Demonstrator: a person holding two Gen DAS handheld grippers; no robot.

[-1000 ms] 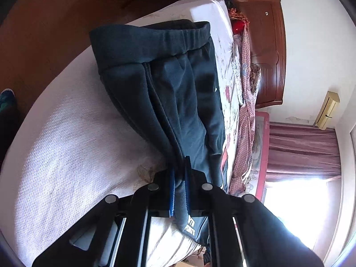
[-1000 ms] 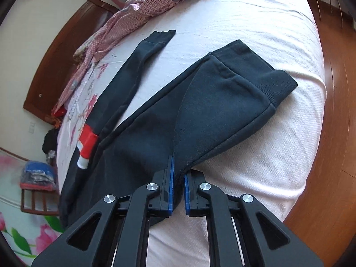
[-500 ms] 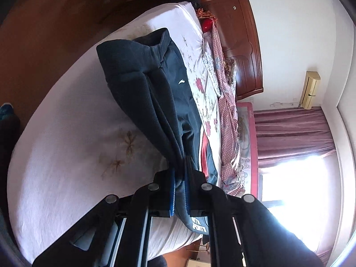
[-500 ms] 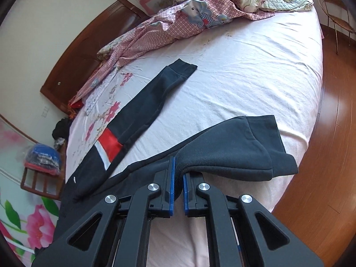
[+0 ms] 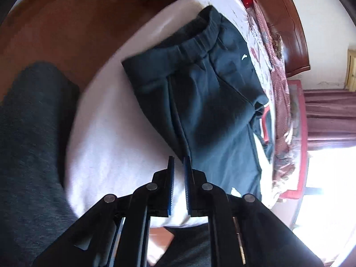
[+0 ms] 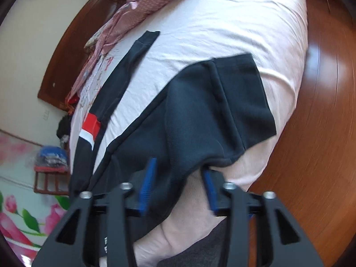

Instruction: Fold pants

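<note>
Dark navy pants [image 5: 207,98] lie on the white bed sheet [image 5: 115,138], waistband [image 5: 191,42] at the far end. In the right wrist view the near leg [image 6: 200,115] lies by the bed's edge, its cuff [image 6: 244,93] flat, and the other leg [image 6: 124,71] with a red and white stripe [image 6: 90,126] stretches away. My left gripper [image 5: 179,162] has a narrow empty gap between its blue pads, just short of the pants' edge. My right gripper [image 6: 180,175] is open wide, with loose cloth lying between its pads [image 6: 150,178].
A patterned pink quilt [image 6: 133,15] is piled along the far side of the bed by the wooden headboard [image 6: 73,49]. Wooden floor [image 6: 322,133] lies beyond the bed's edge. The person's grey-clad leg [image 5: 29,144] is at the left.
Both grippers have let go of the pants and drawn back. The lifted leg has dropped flat onto the bed. The right jaws opened wide, the left only slightly.
</note>
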